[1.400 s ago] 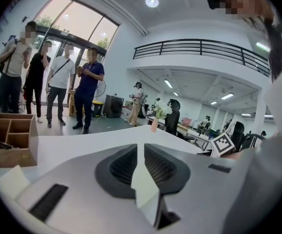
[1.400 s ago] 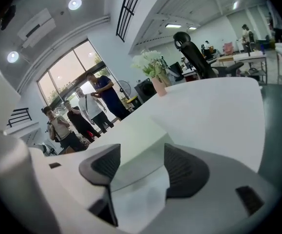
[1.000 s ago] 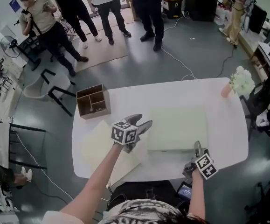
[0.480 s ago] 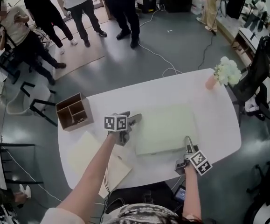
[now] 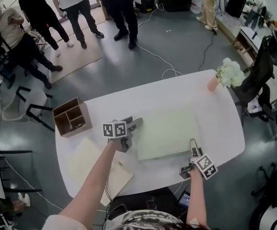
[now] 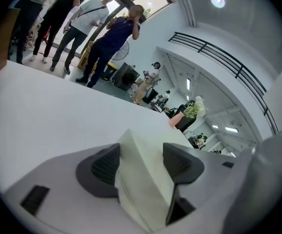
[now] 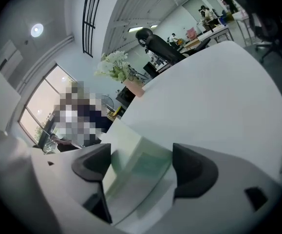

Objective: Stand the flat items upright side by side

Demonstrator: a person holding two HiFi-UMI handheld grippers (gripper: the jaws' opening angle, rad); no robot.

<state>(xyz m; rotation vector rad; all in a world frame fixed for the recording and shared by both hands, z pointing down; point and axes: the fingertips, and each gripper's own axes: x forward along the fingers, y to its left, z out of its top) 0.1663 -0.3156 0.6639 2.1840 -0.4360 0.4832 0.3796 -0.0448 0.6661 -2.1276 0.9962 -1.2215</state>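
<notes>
At the worktop's (image 5: 176, 92) far left corner stands a wooden organiser (image 5: 71, 116). A cream sheet (image 5: 93, 169) lies flat by the near left edge. Mid-worktop, the pale green board (image 5: 169, 133) lies flat, long axis left to right. Left tongs (image 5: 136, 124), jaws just closed further, clamp its far left corner. Right tongs (image 5: 193, 146), likewise, clamp its near right corner. A vase of white flowers (image 5: 229, 73) stands in the far right corner.

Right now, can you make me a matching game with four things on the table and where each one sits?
Things:
1. wooden box
2. flowers
3. flat box
4. cream board

Places on the table, seen from the person:
A. middle
B. far right corner
C. near left part
D. far left corner

Pairs: 1-D, 2-B, 3-A, 4-C
</notes>
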